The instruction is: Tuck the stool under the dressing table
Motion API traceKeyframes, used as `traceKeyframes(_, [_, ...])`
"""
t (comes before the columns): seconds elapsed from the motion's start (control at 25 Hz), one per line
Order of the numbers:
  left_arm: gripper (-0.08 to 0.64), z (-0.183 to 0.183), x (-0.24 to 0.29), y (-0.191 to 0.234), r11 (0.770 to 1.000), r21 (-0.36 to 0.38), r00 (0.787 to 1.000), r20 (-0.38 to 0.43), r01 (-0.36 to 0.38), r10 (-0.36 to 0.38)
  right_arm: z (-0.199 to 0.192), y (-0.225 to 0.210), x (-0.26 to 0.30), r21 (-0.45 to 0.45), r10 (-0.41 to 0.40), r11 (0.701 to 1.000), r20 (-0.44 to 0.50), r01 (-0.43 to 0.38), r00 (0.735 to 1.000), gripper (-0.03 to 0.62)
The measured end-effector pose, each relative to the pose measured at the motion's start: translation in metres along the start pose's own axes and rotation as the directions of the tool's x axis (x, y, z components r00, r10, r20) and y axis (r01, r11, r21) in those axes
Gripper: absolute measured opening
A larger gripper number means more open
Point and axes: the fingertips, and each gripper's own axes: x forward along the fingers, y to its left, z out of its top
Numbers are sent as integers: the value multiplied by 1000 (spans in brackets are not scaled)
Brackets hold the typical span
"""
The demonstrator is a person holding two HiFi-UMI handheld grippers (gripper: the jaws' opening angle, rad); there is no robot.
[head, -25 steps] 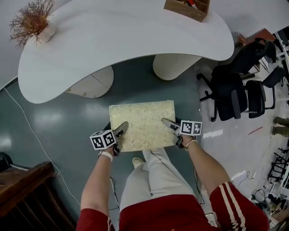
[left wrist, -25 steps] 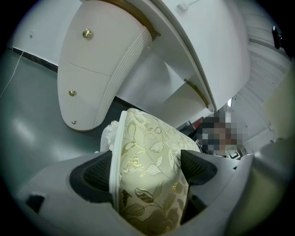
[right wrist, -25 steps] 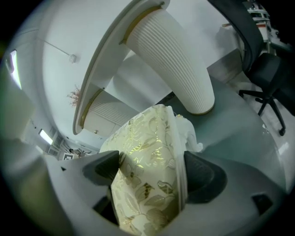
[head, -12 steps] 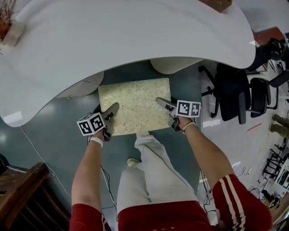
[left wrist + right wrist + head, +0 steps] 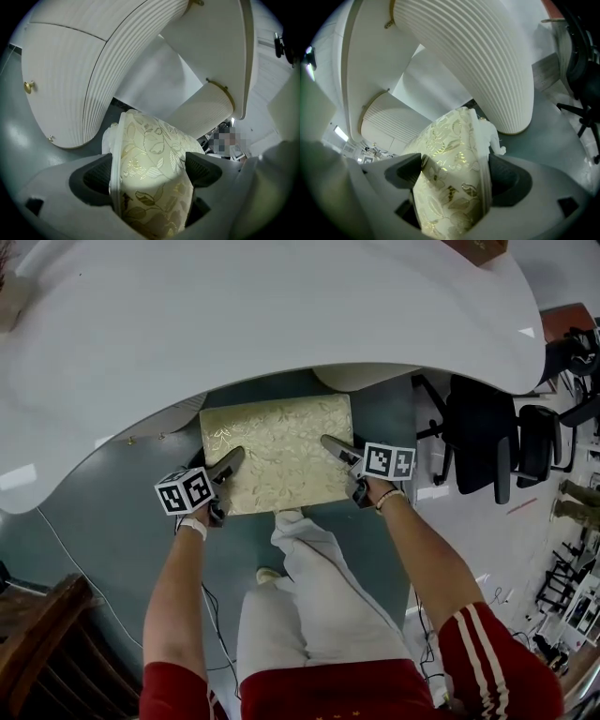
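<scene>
Both grippers: left gripper (image 5: 226,467) and right gripper (image 5: 336,448) clamped on stool (image 5: 277,452) cushion sides.
Stool: far edge at dressing table (image 5: 281,315) rim, mostly out.
Risk: uneven push could skew it against a pedestal (image 5: 487,65).

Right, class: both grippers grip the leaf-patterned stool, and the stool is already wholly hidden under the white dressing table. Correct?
No. The stool is not hidden: the head view shows nearly all its cushion in the open, only its far edge reaching the dressing table rim. The left gripper and right gripper do both grip it.
</scene>
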Motion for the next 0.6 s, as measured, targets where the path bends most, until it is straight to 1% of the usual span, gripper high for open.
traceKeyframes(0.12, [499, -7, -7, -5, 998, 63, 999, -37, -7, 9, 0, 0, -7, -23, -46, 999, 37, 47, 998, 439])
traceKeyframes(0.2, [502, -16, -17, -8, 996, 92, 998, -60, -8, 14, -5, 3, -15, -60, -66, 996, 39, 69, 997, 424])
traceKeyframes(0.32, [498, -35, -33, -14, 996, 86, 997, -80, -13, 20, -17, 10, -28, -97, -69, 993, 17, 70, 997, 418])
traceKeyframes(0.44, [485, -56, -47, -18, 997, 69, 995, -93, -37, 44, -38, 12, -41, -130, -79, 989, -29, 74, 996, 408])
traceKeyframes(0.6, [449, -79, -62, -25, 995, 87, 990, -131, -48, 59, -67, 21, -53, -192, -90, 979, -79, 73, 993, 396])
